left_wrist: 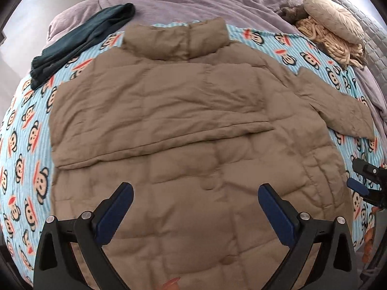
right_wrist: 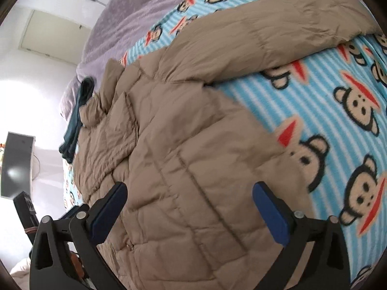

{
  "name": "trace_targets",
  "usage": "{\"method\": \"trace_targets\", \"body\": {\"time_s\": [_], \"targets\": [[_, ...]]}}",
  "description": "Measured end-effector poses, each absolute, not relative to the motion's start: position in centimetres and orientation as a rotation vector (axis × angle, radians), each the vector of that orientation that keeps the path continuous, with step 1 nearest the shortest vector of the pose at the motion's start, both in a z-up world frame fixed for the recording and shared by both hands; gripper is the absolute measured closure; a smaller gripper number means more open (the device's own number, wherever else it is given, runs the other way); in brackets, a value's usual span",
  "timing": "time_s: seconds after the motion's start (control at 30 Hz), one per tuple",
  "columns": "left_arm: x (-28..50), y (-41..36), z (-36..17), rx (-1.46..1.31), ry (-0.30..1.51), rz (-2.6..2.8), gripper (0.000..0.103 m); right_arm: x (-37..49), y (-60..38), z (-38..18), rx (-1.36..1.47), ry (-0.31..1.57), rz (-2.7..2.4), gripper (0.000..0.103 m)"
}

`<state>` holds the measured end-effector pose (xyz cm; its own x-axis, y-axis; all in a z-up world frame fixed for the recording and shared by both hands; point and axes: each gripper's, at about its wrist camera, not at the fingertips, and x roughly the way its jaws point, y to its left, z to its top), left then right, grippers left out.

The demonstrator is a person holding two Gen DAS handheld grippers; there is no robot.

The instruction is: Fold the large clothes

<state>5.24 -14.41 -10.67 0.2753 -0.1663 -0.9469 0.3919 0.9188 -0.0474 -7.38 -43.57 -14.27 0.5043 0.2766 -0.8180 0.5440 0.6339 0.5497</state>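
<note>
A tan quilted puffer jacket (left_wrist: pixel 188 125) lies flat on a blue monkey-print blanket (left_wrist: pixel 26 130), collar at the far side. Its left sleeve is folded across the body; its right sleeve (left_wrist: pixel 336 106) sticks out to the right. My left gripper (left_wrist: pixel 195 193) is open and empty above the jacket's lower part. My right gripper (right_wrist: pixel 189 192) is open and empty over the jacket's (right_wrist: pixel 183 145) right side, next to the blanket (right_wrist: pixel 338 125). The outstretched sleeve (right_wrist: pixel 278 29) lies further ahead. The right gripper also shows in the left wrist view (left_wrist: pixel 367 181) at the right edge.
A dark teal garment (left_wrist: pixel 79 41) lies at the far left on the blanket edge. A purple bedspread (left_wrist: pixel 193 2) covers the far side. A beige cushion (left_wrist: pixel 336 19) and knitted throw (left_wrist: pixel 333 46) sit at the far right. A dark monitor (right_wrist: pixel 17 164) stands beyond the bed.
</note>
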Motion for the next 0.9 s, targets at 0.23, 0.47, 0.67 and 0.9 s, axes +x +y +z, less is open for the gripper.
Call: {"method": "trace_targets", "body": {"time_s": [0.23, 0.47, 0.67, 0.9], "targets": [[4.7, -17.9, -11.4, 0.233, 1.258, -0.391, 0.0, -8.6, -49.6, -15.7, 1.005, 1.013, -0.272, 0.0], [5.3, -19.7, -12.5, 0.219, 1.294, -0.361, 0.0, -10.0, -58.5, -18.0, 1.154, 0.916, -0.413, 0.0], [5.8, -20.2, -13.6, 0.168, 1.346, -0.373, 0.0, -9.8, -64.5, -21.1, 1.363, 0.754, -0.414, 0.0], [6.9, -21.4, -12.8, 0.189, 1.296, -0.379, 0.0, -9.1, -67.9, -22.6, 1.485, 0.567, -0.402, 0.0]]}}
